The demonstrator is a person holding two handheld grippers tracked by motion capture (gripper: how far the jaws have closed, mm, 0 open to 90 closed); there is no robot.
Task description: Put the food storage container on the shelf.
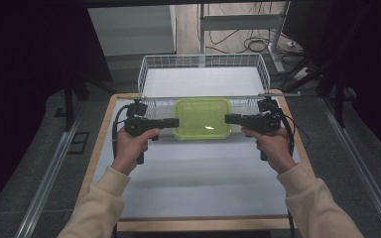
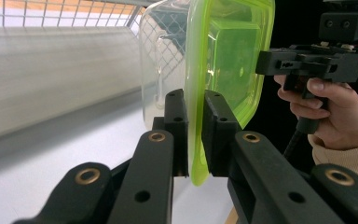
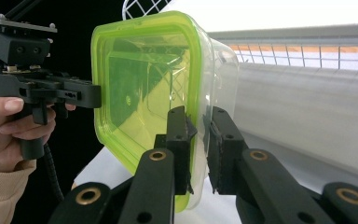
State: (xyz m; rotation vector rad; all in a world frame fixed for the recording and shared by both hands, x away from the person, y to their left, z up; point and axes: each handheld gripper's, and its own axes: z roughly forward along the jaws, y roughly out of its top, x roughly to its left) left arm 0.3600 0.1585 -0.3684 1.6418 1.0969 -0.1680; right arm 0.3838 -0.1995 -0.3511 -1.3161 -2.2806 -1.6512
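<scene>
Left gripper (image 1: 174, 122) clamps the left rim of the box (image 1: 202, 118), jaws pinching its green lid (image 2: 200, 116). Box held between both grippers, above the table (image 1: 193, 178), just in front of the wire basket (image 1: 149, 67). Right gripper (image 1: 229, 119) clamps the right rim.

Left gripper (image 1: 174, 122) and right gripper (image 1: 228, 118): black, pistol-style bodies with blocky rectangular jaw pads. Linkage arms carry brass-coloured pivot rivets and small round holes. Black ribbed cable trails from each handle. Person wears cream long sleeves (image 1: 313, 203) with ribbed cuffs.
</scene>
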